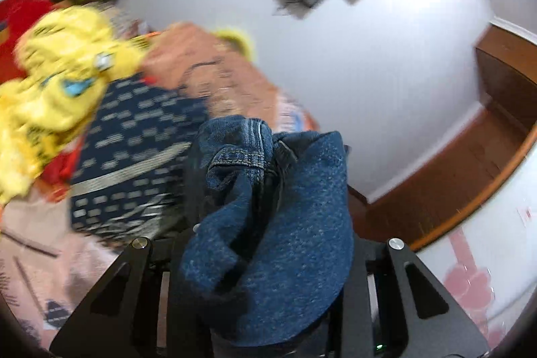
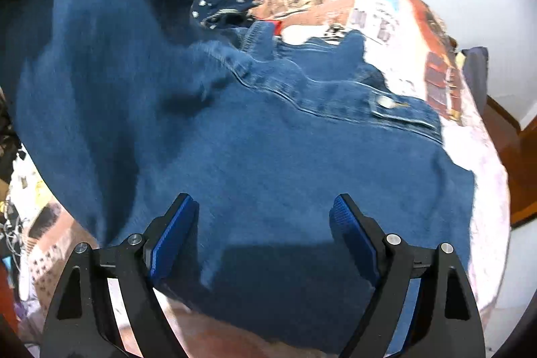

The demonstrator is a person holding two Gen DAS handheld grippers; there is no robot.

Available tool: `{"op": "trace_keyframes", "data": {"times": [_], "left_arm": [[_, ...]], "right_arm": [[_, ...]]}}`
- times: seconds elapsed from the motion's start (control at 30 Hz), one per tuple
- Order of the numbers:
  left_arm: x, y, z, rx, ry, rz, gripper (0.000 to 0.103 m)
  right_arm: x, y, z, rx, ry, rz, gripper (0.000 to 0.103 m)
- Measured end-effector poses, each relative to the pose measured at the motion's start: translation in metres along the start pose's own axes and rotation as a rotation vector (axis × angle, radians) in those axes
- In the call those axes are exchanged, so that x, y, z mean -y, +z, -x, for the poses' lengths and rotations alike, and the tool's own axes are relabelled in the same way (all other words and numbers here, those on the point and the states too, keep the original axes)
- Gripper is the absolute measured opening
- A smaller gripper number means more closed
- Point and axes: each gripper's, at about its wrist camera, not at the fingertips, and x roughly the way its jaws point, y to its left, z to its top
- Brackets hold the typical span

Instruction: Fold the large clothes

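While the left gripper (image 1: 265, 190) pinches bunched denim jacket (image 2: 268, 140) that hides its fingers, the right gripper (image 2: 263, 237) hangs wide open above the jacket.

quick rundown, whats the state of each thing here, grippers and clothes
left gripper: shut on a bunched fold of the denim jacket, lifted
right gripper: jaws open, holding nothing, over the jacket
denim jacket: mostly spread on the bed, one part raised at the left
yellow garment: crumpled in a heap
navy patterned garment: lying unfolded on the bed
bed cover: spread under the clothes
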Motion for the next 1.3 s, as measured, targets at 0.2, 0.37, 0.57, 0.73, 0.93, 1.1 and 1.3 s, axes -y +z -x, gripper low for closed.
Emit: {"op": "trace_keyframes", "data": {"times": [0.2, 0.37, 0.57, 0.73, 0.93, 1.1, 1.3], "left_arm": [[0.098, -0.017, -0.036, -0.066, -0.077, -0.166, 0.028], [0.161, -0.05, -0.073, -0.132, -0.072, -0.32, 0.023], [0.205, -0.091, -0.113, -0.179, -0.013, -0.504, 0.019], [0.222, -0.095, -0.128, -0.161, 0.033, -0.567, 0.017], [0.221, -0.117, -0.13, -0.241, 0.002, -0.623, 0.017], [0.212, -0.158, -0.149, -0.452, -0.048, -0.648, 0.017], [0.205, -0.192, -0.145, -0.552, -0.08, -0.709, 0.017]], "right_arm": [[0.037, -0.027, 0.022, 0.013, -0.007, -0.086, 0.083], [0.08, -0.043, 0.043, 0.031, -0.038, -0.219, 0.083], [0.121, -0.063, 0.059, 0.044, -0.063, -0.333, 0.083], [0.137, -0.073, 0.07, 0.064, -0.072, -0.373, 0.083], [0.14, -0.081, 0.08, 0.082, -0.073, -0.383, 0.083], [0.139, -0.095, 0.087, 0.075, -0.075, -0.4, 0.083], [0.14, -0.107, 0.093, 0.062, -0.083, -0.412, 0.083]]}}
